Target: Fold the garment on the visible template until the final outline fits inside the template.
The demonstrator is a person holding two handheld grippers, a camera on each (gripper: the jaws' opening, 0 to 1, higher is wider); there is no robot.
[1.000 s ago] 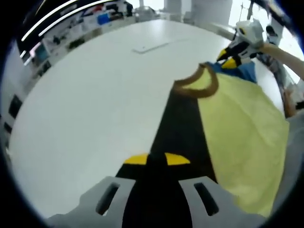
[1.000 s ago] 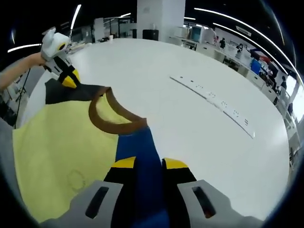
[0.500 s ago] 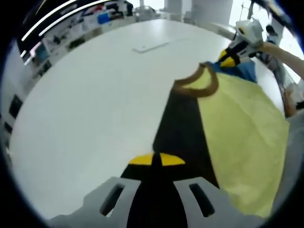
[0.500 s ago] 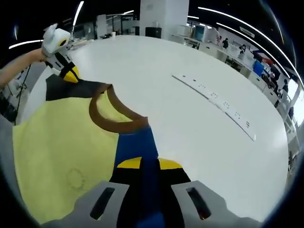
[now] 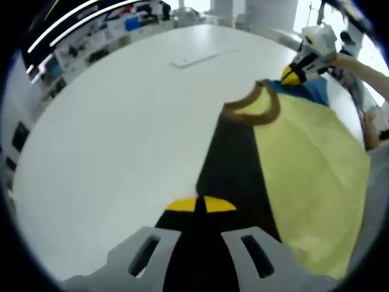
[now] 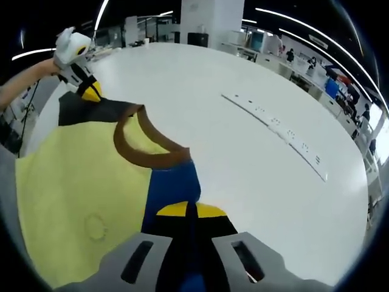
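Observation:
A yellow garment (image 5: 310, 176) with a brown collar (image 5: 252, 109) lies flat on the white table (image 5: 121, 134). Its black sleeve (image 5: 234, 158) runs toward me in the left gripper view, and my left gripper (image 5: 200, 205) is shut on that sleeve's end. The right gripper view has the blue sleeve (image 6: 173, 185) beside the yellow body (image 6: 79, 182) and collar (image 6: 143, 149), with my right gripper (image 6: 189, 210) shut on it. Each gripper also appears in the other's view, the right gripper (image 5: 293, 74) at the blue sleeve (image 5: 307, 91) and the left gripper (image 6: 91, 92) at the black sleeve (image 6: 91, 112).
A thin white strip with marks (image 6: 273, 125) lies on the table beyond the garment, and the same strip (image 5: 191, 59) shows far off. A person's arm (image 5: 364, 70) holds the right gripper. Desks and shelves ring the room behind the table (image 6: 255, 158).
Both grippers' jaws have closed: the yellow tips stood apart over the sleeves a second ago and now meet, pinching the black and the blue sleeve. The garment has barely moved.

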